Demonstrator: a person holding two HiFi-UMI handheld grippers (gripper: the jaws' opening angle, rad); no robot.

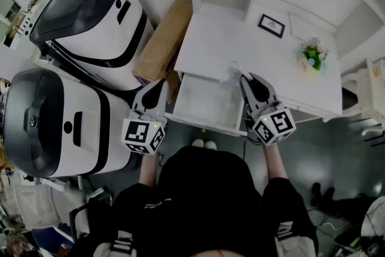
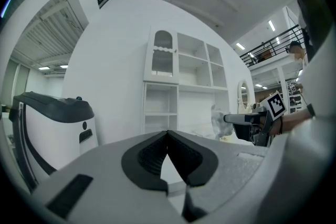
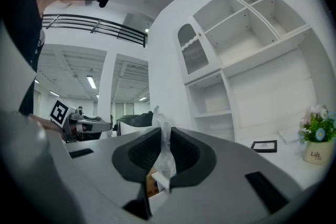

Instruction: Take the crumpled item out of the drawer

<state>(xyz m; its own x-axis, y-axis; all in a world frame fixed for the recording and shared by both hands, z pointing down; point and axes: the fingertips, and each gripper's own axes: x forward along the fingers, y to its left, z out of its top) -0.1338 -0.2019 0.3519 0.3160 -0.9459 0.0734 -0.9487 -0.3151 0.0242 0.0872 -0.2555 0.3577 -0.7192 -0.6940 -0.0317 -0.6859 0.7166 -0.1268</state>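
Head view
- Drawer point(image 1: 203, 125): pulled open from the white counter point(image 1: 240, 45). The inside looks bare from up here.
- Crumpled item point(image 1: 233, 71): clear, filmy wad, already up out of the drawer. It hangs at the tip of the right gripper point(image 1: 246, 79), above the counter's front edge.
- Left gripper point(image 1: 159, 85): off to the drawer's left side, carrying nothing.
- Other stuff: picture frame point(image 1: 271, 25) and flower pot point(image 1: 313, 57) sit further back on the counter, well clear.

Left gripper view
- Fingers point(image 2: 152, 152): pressed together at the tips w/ nothing between them.
- Crumpled item point(image 2: 217, 117): seen across the way as a pale, see-through lump at the right gripper's point(image 2: 229, 118) nose, in front of the white shelf unit point(image 2: 178, 81).

Right gripper view
- Fingers point(image 3: 186, 152): pinching the crumpled item point(image 3: 164, 150). The film runs up thru the gap and sticks out above the tips.
- Grip spot: on a bunched fold, not a loose edge.

Handling (my read)
- Weight: prob. next to nothing.
- Feel: soft and springy, and it squashes flat under the pads. No real breakage risk.
- Slip: smooth plastic, so a thin single layer could slide out. A thick gathered fold is the best place to hold it, as now.
- Carry: one gripper is enough, but the dangling bits may snag on the drawer rim or counter edge.
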